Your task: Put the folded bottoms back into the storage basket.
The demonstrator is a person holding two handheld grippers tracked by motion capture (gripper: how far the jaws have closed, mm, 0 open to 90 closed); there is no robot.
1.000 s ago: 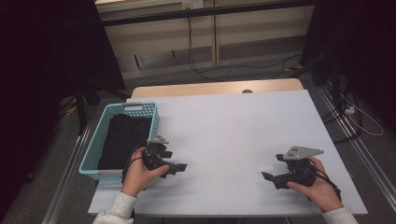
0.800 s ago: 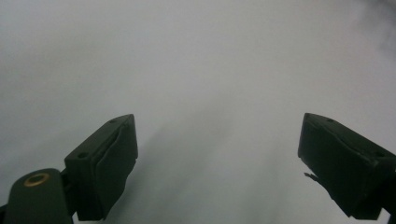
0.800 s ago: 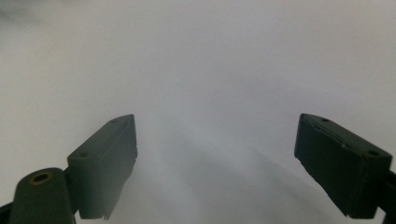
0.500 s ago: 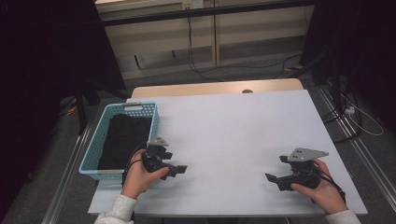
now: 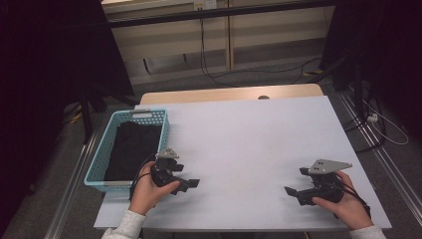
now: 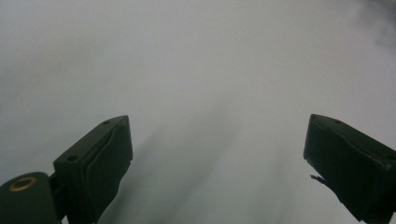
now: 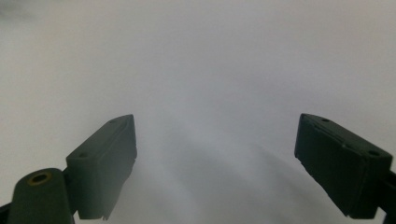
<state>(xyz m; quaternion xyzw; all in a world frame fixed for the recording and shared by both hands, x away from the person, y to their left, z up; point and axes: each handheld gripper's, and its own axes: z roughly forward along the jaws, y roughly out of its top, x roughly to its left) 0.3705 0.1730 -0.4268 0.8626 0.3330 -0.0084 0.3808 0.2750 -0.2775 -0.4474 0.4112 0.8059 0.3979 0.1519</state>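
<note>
Both tongs, left (image 5: 191,183) and right (image 5: 290,190), rest spread and empty on the white surface (image 5: 249,144). Beside the left one, dark cloth (image 5: 132,149) lies in the blue basket (image 5: 99,159). It looks soft and light; pinching a raised fold seems best.

The person's right hand (image 5: 348,204), holding the black two-jaw right gripper (image 5: 293,193) with the grey three-cornered plate on top, has slid a little toward the near edge of the white tabletop (image 5: 249,149) — a small shift, seen from the high view. The gripper now sits slightly lower and a touch further right in that view — its jaws as wide apart as before.
</note>
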